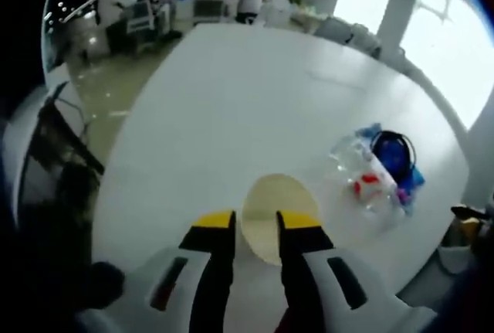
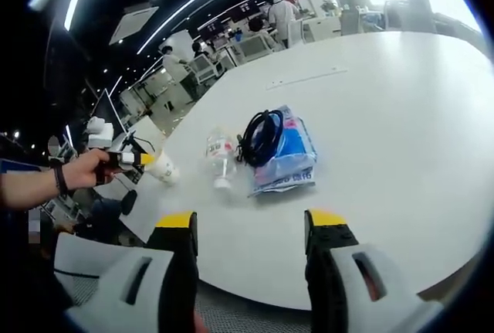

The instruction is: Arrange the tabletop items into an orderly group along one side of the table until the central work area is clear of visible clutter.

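Currently one paper cup (image 1: 275, 213) is clamped by the left gripper (image 1: 255, 222); right gripper (image 2: 251, 221) gapes apart; one bottle (image 2: 221, 159), one cable (image 2: 261, 136), one packet (image 2: 287, 159) rest on the table (image 2: 401, 117).

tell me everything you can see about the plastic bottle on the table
The plastic bottle is clear, lying on its side on the white table. It has a white cap end pointing toward the table edge and a label with red on it. It lies right beside the blue packet that carries a coiled black cable. No claw touches it.
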Available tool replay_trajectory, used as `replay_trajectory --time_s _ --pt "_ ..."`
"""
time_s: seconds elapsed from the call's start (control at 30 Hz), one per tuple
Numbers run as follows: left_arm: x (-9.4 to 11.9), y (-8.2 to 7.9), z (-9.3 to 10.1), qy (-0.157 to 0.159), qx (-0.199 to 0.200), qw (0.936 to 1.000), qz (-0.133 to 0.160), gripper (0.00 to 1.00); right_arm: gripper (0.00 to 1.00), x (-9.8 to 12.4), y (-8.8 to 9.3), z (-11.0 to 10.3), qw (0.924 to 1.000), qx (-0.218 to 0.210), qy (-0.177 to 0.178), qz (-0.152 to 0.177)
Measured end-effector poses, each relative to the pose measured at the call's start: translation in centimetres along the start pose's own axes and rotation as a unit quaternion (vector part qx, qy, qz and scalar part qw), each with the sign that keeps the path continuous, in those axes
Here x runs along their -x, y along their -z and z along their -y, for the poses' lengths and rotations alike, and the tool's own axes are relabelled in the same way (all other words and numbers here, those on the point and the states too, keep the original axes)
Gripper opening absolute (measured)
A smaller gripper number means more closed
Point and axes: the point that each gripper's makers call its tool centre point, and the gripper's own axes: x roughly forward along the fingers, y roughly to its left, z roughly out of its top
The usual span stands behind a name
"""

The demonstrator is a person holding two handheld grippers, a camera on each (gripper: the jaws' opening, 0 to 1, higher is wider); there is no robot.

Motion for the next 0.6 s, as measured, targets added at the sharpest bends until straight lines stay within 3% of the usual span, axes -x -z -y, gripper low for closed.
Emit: replay_trajectory --time_s 0.47,0.6 --pt "1.1 0.4 -1.1 -0.007 0.024 0.9997 0.006 0.32 0.56 0.0 0.0 -0.1 1.0 -0.001 -0.002 -0.001" --pt "1.7 1.3 -1.5 -0.013 0.026 0.9996 0.001 0.31 0.56 0.0 0.0 -0.1 1.0 0.001 -0.002 -0.001"
